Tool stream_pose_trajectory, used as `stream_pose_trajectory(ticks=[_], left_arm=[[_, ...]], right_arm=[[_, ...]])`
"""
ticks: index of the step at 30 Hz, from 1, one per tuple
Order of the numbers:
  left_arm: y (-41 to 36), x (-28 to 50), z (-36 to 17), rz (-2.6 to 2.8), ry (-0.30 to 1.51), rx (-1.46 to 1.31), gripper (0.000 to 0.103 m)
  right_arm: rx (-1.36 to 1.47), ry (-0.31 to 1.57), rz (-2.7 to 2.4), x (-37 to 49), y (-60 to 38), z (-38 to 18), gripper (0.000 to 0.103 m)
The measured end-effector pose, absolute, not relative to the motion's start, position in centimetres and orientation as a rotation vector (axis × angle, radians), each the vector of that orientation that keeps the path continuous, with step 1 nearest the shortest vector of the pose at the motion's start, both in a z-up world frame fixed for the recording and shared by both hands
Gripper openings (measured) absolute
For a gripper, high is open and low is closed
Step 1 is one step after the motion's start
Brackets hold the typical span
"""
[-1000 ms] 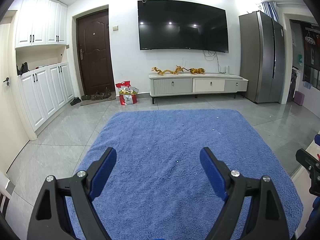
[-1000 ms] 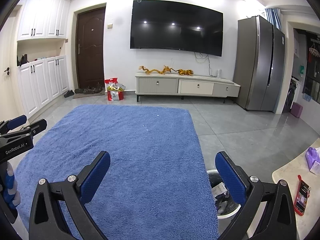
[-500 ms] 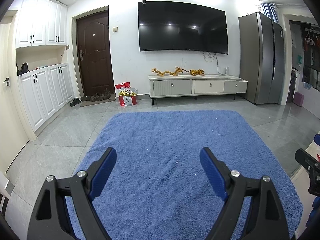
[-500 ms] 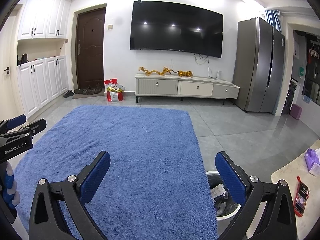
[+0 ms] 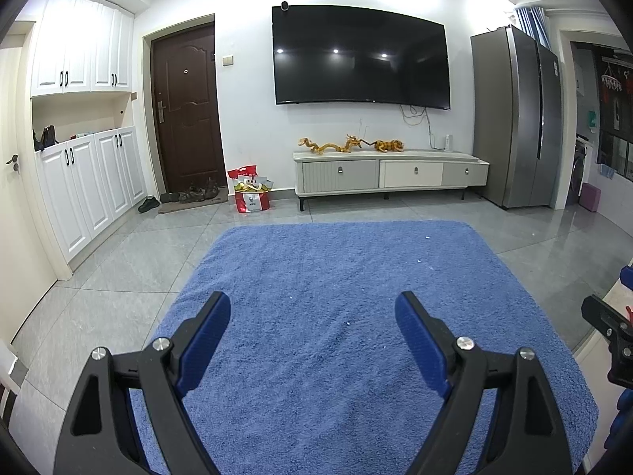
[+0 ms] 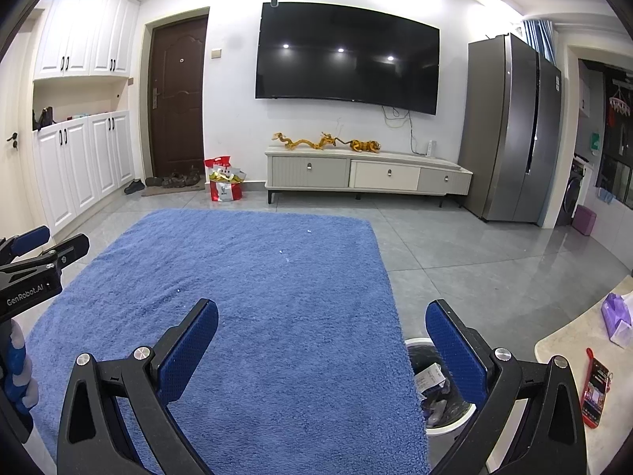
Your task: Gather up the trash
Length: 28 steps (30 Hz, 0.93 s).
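Left wrist view: the left gripper (image 5: 312, 318) is held above a blue rug (image 5: 336, 277), pointing slightly downward. Its jaws stand wide apart, with nothing between the blue pads (image 5: 205, 340). Small white scraps (image 5: 419, 261) lie scattered on the rug, mostly toward its far right part. The rug lies on grey floor tiles (image 5: 130, 261). Beyond it, a low cabinet (image 5: 389, 174) stands against the wall under a TV (image 5: 360, 55). A red bag (image 5: 251, 194) sits on the floor between the cabinet and a brown door (image 5: 186, 111). A fridge (image 5: 514, 118) stands at right. Part of the right gripper (image 5: 609, 336) shows at the right edge.

Right wrist view: the right gripper (image 6: 322, 326) is also spread wide and empty, over the near right part of the rug. A white bin (image 6: 435, 388) stands on the floor just beside the rug's right edge, partly hidden behind the right finger; it holds crumpled trash (image 6: 429, 376). White scraps (image 6: 281, 252) lie on the rug's far half, well apart from the bin. A counter (image 6: 565, 348) at lower right carries a red phone (image 6: 595, 388) and a purple tissue pack (image 6: 617, 316). The left gripper appears at the left edge.
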<state>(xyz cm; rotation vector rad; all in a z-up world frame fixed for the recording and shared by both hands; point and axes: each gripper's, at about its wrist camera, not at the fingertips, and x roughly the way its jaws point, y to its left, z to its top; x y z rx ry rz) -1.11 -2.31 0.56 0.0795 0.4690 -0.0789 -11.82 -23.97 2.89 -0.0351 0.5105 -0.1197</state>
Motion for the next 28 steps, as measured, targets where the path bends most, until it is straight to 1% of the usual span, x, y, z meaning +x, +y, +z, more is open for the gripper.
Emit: stream_pose_trajectory(ticks=[16, 28], left_arm=[[-2.6, -1.4, 0.7, -0.075, 0.469, 0.084, 0.085], [-3.3, -2.6, 1.3, -0.095, 0.429, 0.092, 0.085]], right_arm=[[-0.029, 0.502, -0.141, -12.0, -24.1, 2.8, 0.103], [-0.020, 0.499, -0.133, -12.3, -24.6, 2.9, 0.103]])
